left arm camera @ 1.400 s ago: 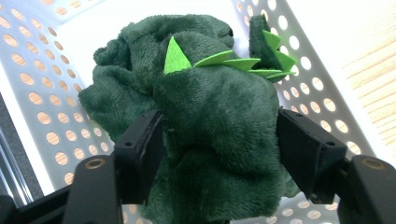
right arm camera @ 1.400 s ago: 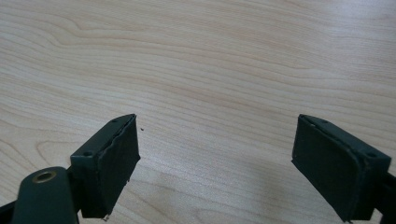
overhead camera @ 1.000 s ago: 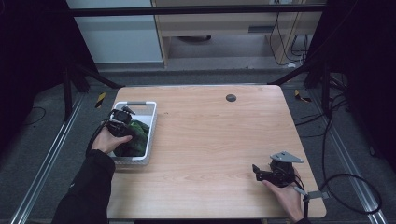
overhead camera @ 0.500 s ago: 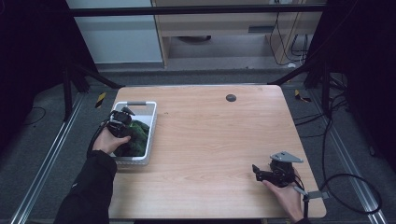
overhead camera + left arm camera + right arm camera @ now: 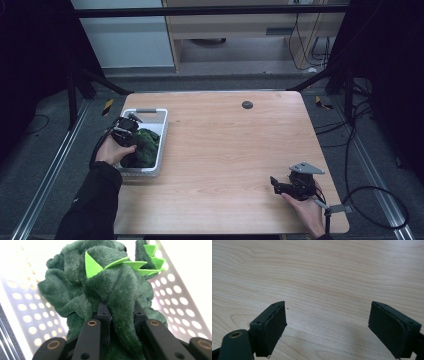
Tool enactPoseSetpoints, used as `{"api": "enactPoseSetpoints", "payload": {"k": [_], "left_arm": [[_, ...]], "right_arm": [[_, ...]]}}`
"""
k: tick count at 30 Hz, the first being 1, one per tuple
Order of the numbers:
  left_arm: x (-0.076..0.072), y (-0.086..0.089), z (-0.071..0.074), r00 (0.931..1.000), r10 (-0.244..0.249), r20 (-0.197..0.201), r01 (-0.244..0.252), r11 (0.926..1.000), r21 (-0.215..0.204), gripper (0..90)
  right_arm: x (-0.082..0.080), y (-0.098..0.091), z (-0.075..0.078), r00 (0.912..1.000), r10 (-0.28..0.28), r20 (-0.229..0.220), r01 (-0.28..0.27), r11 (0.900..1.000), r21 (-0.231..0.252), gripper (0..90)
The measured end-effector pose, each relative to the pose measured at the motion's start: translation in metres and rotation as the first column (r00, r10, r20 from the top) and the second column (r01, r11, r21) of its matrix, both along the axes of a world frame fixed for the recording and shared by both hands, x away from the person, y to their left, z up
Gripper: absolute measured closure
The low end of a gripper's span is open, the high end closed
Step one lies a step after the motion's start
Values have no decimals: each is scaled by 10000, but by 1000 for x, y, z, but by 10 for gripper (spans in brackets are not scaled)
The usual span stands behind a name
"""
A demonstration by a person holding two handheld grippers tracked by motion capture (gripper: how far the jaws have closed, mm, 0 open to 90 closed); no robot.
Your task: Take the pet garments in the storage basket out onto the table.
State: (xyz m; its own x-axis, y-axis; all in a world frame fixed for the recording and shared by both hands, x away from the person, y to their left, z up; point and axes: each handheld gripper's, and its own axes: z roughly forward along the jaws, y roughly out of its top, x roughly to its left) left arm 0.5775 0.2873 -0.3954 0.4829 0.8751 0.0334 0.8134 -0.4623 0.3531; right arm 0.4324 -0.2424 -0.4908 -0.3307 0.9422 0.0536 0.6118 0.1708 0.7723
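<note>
Overhead, the room is dim, with dark curtains at both sides, a grey floor running round the bench and pale cabinets along the far wall; cables trail over the floor at the right. The bench is a light wood-grain top, mostly bare, with a small dark round spot near its far edge, perhaps a cable port, though it is too small to tell. At the bench's left edge sits a white perforated basket, and inside it lies a dark green plush toy with bright green felt spikes along its back. The left claw reaches down into the basket and its jaws have just been closing; they now pinch a fold of the toy's fur between them. The right claw rests low over the bare wood near the bench's front right corner, well apart from the basket, its jaws standing wide with nothing between them.
</note>
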Motion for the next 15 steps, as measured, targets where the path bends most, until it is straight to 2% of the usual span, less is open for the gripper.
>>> {"api": "enactPoseSetpoints", "payload": {"k": [6, 7, 11, 15], "left_arm": [[-8, 3, 21, 9989, -113, 458, 120, 9998, -162, 758], [-8, 3, 21, 9989, -113, 458, 120, 9998, -162, 758], [-15, 4, 38, 9966, -245, 787, 265, 9994, -241, 761], [-17, 5, 47, 9952, -320, 930, 340, 9992, -208, 762]], "right_arm": [[0, 0, 0, 10000, -14, -14, 14, 10000, 0, 146], [0, 0, 0, 10000, -20, -12, 20, 10000, -21, 146], [0, 0, 0, 10000, -3, 14, 4, 10000, -81, 145], [0, 0, 0, 10000, -33, -20, 33, 10000, -38, 144]]}}
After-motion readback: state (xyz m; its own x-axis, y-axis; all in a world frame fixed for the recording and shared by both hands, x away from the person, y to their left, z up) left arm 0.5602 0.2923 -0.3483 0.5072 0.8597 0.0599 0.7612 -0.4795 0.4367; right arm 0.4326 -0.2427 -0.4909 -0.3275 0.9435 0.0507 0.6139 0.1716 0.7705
